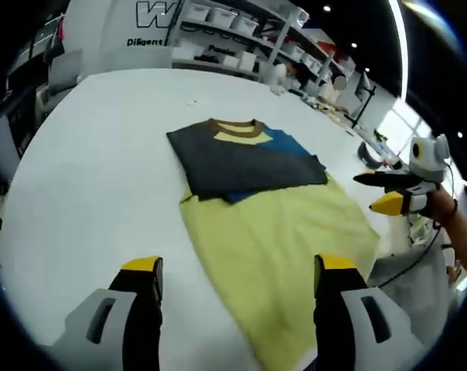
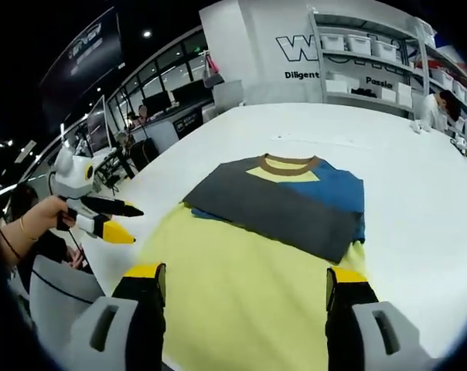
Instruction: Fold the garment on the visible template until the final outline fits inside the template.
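A T-shirt lies flat on the white table [image 1: 102, 170]. Its lower body is yellow [image 1: 284, 232] [image 2: 241, 286]. A dark grey panel [image 1: 233, 162] [image 2: 272, 205] lies across its upper part, with blue [image 2: 338, 189] beside it and a brown collar [image 1: 233, 126] [image 2: 288, 162] at the far end. My left gripper [image 1: 245, 267] is open above the near hem, empty. My right gripper [image 2: 245, 274] is open over the yellow body, empty. Each gripper shows in the other's view, held by a hand off the shirt's side with its jaws apart: the right [image 1: 392, 192], the left [image 2: 125, 222].
Shelves with white bins [image 2: 373, 54] and a wall with lettering [image 1: 152, 19] stand beyond the table's far edge. A person [image 2: 442, 108] is at the far right corner. Small items [image 1: 369, 154] lie along the table's right side. Bare tabletop [image 2: 427, 201] surrounds the shirt.
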Demonstrator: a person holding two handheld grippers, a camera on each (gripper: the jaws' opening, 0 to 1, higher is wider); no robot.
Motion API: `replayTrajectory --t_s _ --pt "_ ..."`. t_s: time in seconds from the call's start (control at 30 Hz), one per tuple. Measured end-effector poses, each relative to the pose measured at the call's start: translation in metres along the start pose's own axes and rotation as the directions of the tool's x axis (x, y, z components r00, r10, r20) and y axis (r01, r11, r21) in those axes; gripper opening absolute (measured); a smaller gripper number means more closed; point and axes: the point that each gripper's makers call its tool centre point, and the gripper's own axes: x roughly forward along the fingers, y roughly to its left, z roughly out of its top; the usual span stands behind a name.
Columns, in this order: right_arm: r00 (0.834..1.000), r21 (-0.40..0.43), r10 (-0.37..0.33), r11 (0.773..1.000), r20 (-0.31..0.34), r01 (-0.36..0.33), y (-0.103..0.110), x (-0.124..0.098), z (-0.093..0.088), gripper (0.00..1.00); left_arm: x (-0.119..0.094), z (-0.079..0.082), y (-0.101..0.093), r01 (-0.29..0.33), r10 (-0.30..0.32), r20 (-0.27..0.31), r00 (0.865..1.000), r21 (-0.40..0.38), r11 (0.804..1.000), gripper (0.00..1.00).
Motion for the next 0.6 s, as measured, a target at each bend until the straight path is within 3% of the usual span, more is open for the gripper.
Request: replayTrajectory --t_s 0.17,0.37,0.6 --pt "1.0 0.016 -0.001 1.0 -0.017 0.001 -0.012 -0.006 -0.016 0.81 -0.008 -0.016 -0.005 -0.013 0.014 -0.023 1.0 0.029 0.999 0.78" --pt "0.999 0.01 -0.013 1.0 -0.05 0.013 -0.021 -0.016 -0.032 0.82 -0.015 -0.033 -0.018 0.001 -0.002 -0.024 1.0 -0.013 1.0 0.76" --pt "0.997 0.038 -0.022 0.999 -0.076 0.025 -0.031 -0.029 -0.047 0.81 -0.024 -0.057 -0.027 -0.038 0.04 -0.1 0.994 0.024 0.999 0.73"
